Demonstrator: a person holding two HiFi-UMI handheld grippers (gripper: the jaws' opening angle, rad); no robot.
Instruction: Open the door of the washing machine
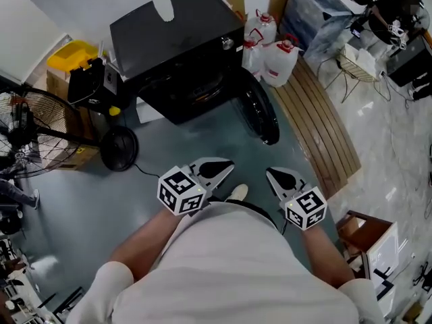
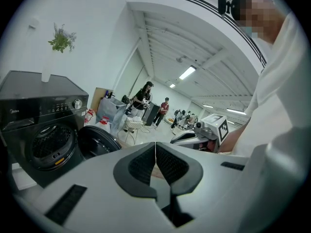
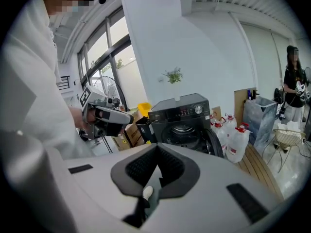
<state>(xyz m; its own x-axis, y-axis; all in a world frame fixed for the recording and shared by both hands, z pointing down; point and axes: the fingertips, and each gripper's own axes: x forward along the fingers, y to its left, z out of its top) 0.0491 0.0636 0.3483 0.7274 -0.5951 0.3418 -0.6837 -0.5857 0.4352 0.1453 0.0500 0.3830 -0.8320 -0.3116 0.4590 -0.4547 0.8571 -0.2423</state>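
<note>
The black front-loading washing machine (image 1: 177, 49) stands ahead of me, its round door (image 1: 258, 115) swung open to the right and the drum opening bare. It also shows in the left gripper view, the washing machine (image 2: 43, 130) at the left with the open door (image 2: 97, 142) beside it. In the right gripper view the washing machine (image 3: 181, 118) is at the centre and its door (image 3: 214, 142) hangs open. My left gripper (image 1: 226, 167) and right gripper (image 1: 272, 175) are held close to my body, well short of the machine. Both are shut, pads together with nothing between them.
A standing fan (image 1: 27, 137) and a yellow bin (image 1: 71, 54) are to the machine's left. White jugs (image 1: 277, 59) sit to its right beside a wooden slatted bench (image 1: 324, 123). A small table (image 1: 368, 233) is at my right. People (image 2: 146, 101) stand far off.
</note>
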